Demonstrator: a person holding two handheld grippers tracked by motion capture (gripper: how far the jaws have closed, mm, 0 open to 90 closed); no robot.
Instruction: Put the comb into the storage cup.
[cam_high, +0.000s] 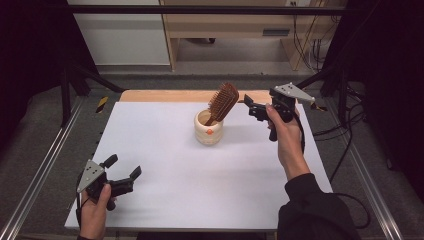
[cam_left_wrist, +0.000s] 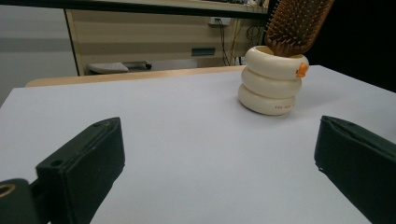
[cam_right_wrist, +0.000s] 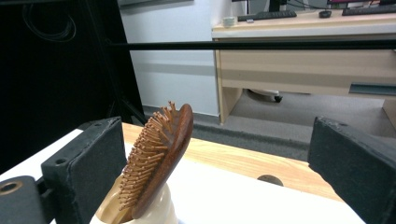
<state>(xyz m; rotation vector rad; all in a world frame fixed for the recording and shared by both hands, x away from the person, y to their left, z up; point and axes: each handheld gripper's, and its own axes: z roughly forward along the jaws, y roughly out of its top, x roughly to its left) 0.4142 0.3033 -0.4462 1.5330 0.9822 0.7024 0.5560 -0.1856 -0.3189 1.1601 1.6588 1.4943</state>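
A cream cup (cam_high: 208, 131) made of stacked rings, with a small orange mark on its side, stands at the back middle of the white table (cam_high: 165, 150). A brown wooden hairbrush (cam_high: 223, 101) stands handle-down in it, its head leaning right. My right gripper (cam_high: 252, 107) is held in the air just right of the brush, open and empty. In the right gripper view the brush (cam_right_wrist: 161, 158) rises from the cup (cam_right_wrist: 156, 212) close to the left jaw. My left gripper (cam_high: 123, 166) rests low near the front left, open and empty, facing the cup (cam_left_wrist: 271, 86) and brush (cam_left_wrist: 296, 23).
A bare wooden strip (cam_high: 165, 96) runs along the table's far edge. Beyond it stand a white cabinet (cam_high: 120, 35) and a wooden desk (cam_high: 230, 30). Metal rails (cam_high: 40, 170) flank the table, and cables (cam_high: 345, 135) hang at the right.
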